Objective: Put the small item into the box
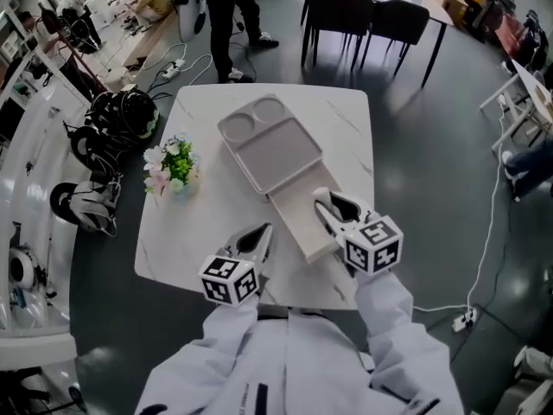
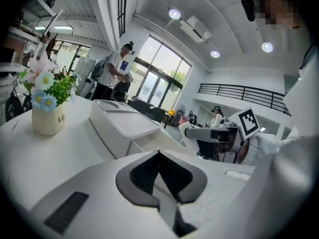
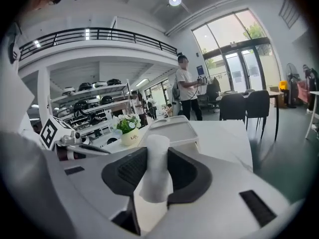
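The white box [image 1: 298, 223] lies open in the middle of the white table [image 1: 354, 128], its moulded lid [image 1: 268, 145] folded back toward the far side. My right gripper [image 1: 335, 206] hovers over the box's near right edge, shut on a small white cylindrical item [image 3: 155, 166] that stands upright between the dark pads [image 3: 187, 171]. My left gripper [image 1: 257, 237] rests near the table's front edge, just left of the box, its jaws shut with nothing between them. From the left gripper view the box [image 2: 124, 123] is ahead and the right gripper [image 2: 219, 133] is to the right.
A small pot of flowers [image 1: 173, 169] stands on the table's left side. Dark chairs [image 1: 363, 15] and another table are beyond the far edge, with a person's legs [image 1: 229, 15] nearby. Helmets and gear [image 1: 112, 119] lie on the floor to the left. A cable [image 1: 486, 249] runs along the right.
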`<state>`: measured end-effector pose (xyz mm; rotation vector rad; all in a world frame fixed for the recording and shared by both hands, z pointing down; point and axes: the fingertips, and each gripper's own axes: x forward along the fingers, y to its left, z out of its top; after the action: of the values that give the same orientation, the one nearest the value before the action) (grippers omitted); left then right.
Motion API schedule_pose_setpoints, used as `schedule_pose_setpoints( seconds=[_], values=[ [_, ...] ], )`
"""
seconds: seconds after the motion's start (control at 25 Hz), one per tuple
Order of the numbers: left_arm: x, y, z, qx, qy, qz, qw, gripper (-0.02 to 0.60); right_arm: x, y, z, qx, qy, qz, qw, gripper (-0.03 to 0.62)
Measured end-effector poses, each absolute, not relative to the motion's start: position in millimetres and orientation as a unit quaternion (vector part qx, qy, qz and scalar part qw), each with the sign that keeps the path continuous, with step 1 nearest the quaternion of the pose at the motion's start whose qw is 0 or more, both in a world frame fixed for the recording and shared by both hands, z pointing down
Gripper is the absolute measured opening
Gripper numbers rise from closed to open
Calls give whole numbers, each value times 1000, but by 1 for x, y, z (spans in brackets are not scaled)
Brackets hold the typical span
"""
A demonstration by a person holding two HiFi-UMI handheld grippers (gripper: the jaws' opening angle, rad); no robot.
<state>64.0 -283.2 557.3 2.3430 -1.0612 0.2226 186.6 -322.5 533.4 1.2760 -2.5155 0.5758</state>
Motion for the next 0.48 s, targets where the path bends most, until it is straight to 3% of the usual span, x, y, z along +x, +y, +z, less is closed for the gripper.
schedule_pose_setpoints(
  seconds=[0.2,0.48],
  values=[
    [68,-292,571,871,-384,101,290,-2,172,-335,561,408,-867,185,220,118],
    [67,-291,591,860,-386,110,314,-2,155,-343,595,358,-867,192,289,118]
  ],
)
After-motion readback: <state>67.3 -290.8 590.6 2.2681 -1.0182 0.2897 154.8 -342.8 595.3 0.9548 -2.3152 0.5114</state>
